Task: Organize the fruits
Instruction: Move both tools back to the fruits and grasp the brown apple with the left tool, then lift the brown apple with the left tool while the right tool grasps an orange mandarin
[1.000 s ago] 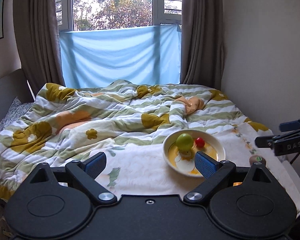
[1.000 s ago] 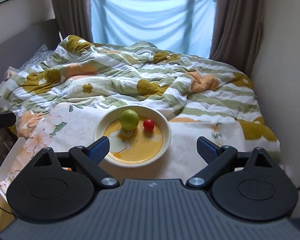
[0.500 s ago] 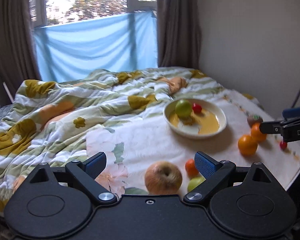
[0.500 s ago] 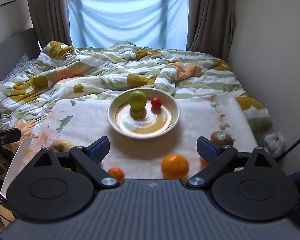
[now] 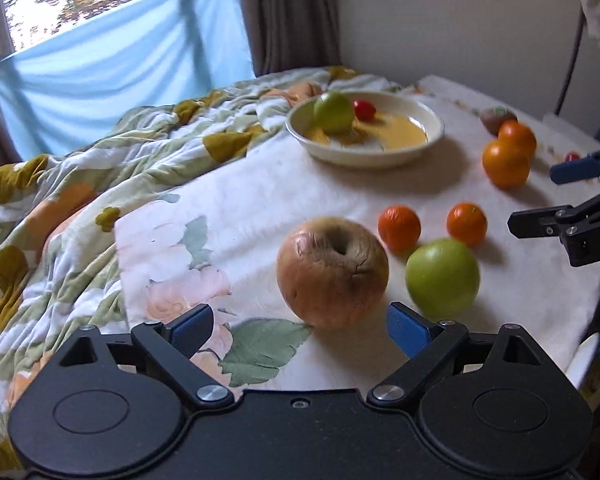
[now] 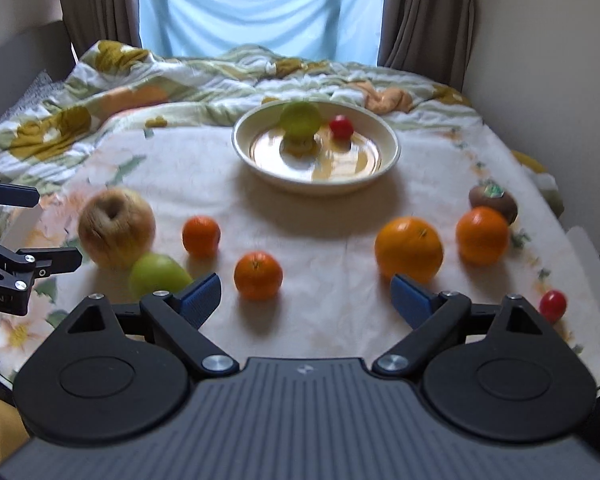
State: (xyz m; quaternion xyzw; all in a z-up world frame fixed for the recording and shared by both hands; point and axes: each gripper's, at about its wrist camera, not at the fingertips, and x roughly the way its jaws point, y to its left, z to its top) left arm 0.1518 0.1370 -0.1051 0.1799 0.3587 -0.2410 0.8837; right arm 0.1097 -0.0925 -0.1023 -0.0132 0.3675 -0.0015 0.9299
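A cream bowl (image 5: 428, 136) (image 6: 388, 160) on the bed's floral cloth holds a green apple (image 5: 334, 112) (image 6: 301, 119) and a small red fruit (image 5: 365, 109) (image 6: 341, 126). My left gripper (image 5: 300, 328) is open and empty, just short of a russet apple (image 5: 332, 270) (image 6: 116, 233) with a green apple (image 5: 443, 272) (image 6: 158, 274) beside it. My right gripper (image 6: 306, 298) is open and empty, above a small orange (image 6: 258, 275) (image 5: 466, 224). Another small orange (image 6: 201, 236) (image 5: 399, 227), two bigger oranges (image 6: 409, 249) (image 6: 482, 235), a kiwi (image 6: 493, 201) and a red tomato (image 6: 553, 305) lie on the cloth.
A rumpled flowered quilt (image 5: 80, 184) (image 6: 140, 80) covers the bed left of and behind the cloth. A wall (image 6: 548, 40) runs along the right side. Curtains and a blue sheet (image 6: 260, 4) hang at the window behind. The cloth's near edge drops off below the grippers.
Both grippers have tilted down and moved nearer the cloth, so the loose fruits now fill both views. The left gripper came up to the russet apple. Both stay open.
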